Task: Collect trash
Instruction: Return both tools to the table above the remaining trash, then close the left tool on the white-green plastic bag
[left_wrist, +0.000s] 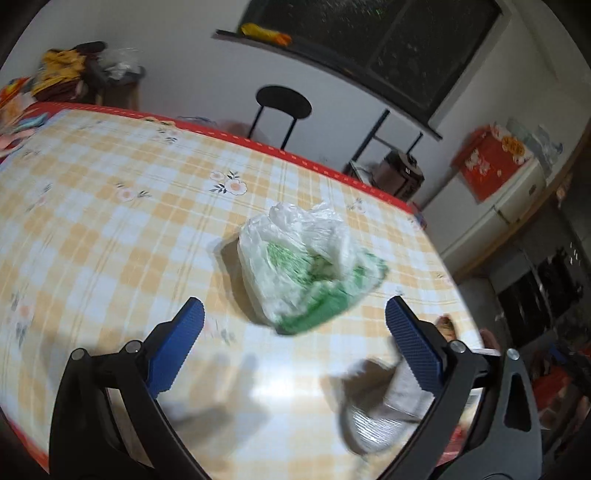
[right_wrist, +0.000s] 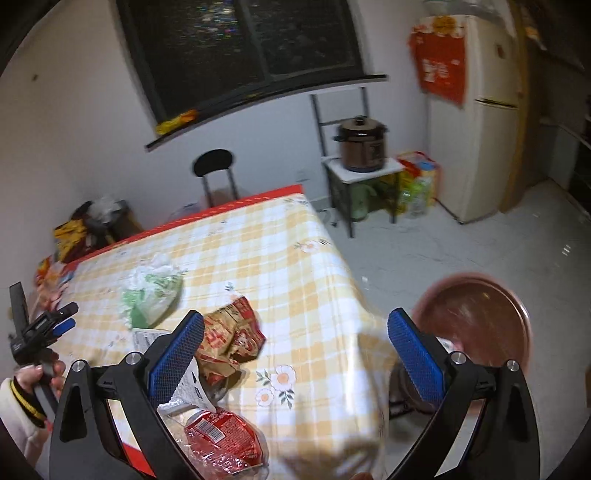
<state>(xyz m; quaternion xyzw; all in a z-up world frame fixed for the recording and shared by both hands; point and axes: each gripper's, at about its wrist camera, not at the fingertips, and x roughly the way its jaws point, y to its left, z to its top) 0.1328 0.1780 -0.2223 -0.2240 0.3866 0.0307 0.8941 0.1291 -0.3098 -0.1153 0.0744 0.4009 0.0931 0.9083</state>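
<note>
On the checked worktop (left_wrist: 110, 221), a crumpled white-and-green plastic bag (left_wrist: 306, 266) lies just ahead of the left tool (left_wrist: 293, 325), whose blue fingers (left_wrist: 177, 350) stand spread and empty, the bag between their lines and untouched. Nearer the worktop's corner, the right tool (right_wrist: 295, 332) also hangs spread, holding nothing, above a red snack wrapper (right_wrist: 232, 336) and a red-labelled packet (right_wrist: 221, 439) beside its left finger.
</note>
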